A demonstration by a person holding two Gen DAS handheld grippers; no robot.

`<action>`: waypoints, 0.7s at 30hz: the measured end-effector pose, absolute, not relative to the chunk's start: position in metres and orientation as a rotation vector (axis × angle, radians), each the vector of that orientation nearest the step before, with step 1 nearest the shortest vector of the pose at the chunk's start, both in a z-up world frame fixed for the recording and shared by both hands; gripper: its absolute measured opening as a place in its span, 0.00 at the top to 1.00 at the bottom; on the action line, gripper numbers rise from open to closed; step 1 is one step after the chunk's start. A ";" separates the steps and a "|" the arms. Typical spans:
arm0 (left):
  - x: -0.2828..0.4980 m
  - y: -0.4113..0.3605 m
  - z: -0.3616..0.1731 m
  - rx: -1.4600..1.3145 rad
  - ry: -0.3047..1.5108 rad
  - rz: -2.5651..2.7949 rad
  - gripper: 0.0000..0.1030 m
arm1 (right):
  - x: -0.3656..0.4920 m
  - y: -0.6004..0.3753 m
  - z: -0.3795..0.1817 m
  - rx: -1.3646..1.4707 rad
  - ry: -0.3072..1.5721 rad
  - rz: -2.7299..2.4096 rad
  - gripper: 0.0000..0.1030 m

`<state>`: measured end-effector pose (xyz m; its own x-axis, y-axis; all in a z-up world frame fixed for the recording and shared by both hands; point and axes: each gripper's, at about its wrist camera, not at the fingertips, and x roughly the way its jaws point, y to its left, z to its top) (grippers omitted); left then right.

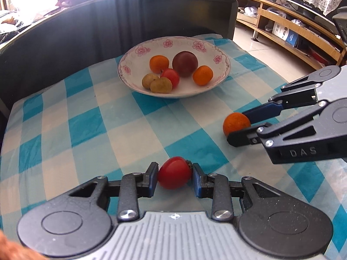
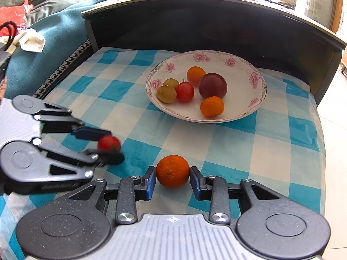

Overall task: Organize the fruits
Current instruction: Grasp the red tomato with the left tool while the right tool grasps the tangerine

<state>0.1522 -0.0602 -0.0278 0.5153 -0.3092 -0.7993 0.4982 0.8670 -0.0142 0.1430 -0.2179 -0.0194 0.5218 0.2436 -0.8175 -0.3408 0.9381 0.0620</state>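
Blue-checked tablecloth (image 1: 86, 130); floral bowl (image 1: 138, 49) holds six fruits. Short of the bowl, left gripper (image 1: 174, 178) clamps a red tomato (image 1: 173, 173), right gripper (image 2: 172, 178) an orange (image 2: 172, 171), seemingly for transfer.

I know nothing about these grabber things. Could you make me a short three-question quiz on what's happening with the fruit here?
1. True or false: the left gripper grips a red fruit.
2. How many fruits lie in the flowered bowl?
3. The right gripper grips: A) a plum, B) an orange fruit, C) nothing.

Key: 1 true; 2 six: two orange, one red, one dark purple, two brownish; 3 B, over the checked cloth.
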 end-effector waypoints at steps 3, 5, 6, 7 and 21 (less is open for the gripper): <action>0.150 -0.060 -0.030 0.240 0.898 -0.498 0.60 | 0.144 -0.218 -0.020 -0.109 0.959 0.351 0.72; 0.150 -0.060 -0.030 0.247 0.896 -0.506 0.59 | 0.144 -0.218 -0.021 -0.108 0.962 0.350 0.70; 0.150 -0.060 -0.030 0.251 0.893 -0.509 0.59 | 0.144 -0.217 -0.021 -0.114 0.961 0.351 0.70; 0.150 -0.059 -0.030 0.253 0.890 -0.513 0.59 | 0.144 -0.217 -0.022 -0.120 0.962 0.350 0.69; 0.143 -0.059 -0.028 0.314 0.884 -0.552 0.56 | 0.145 -0.216 -0.024 -0.100 0.953 0.358 0.63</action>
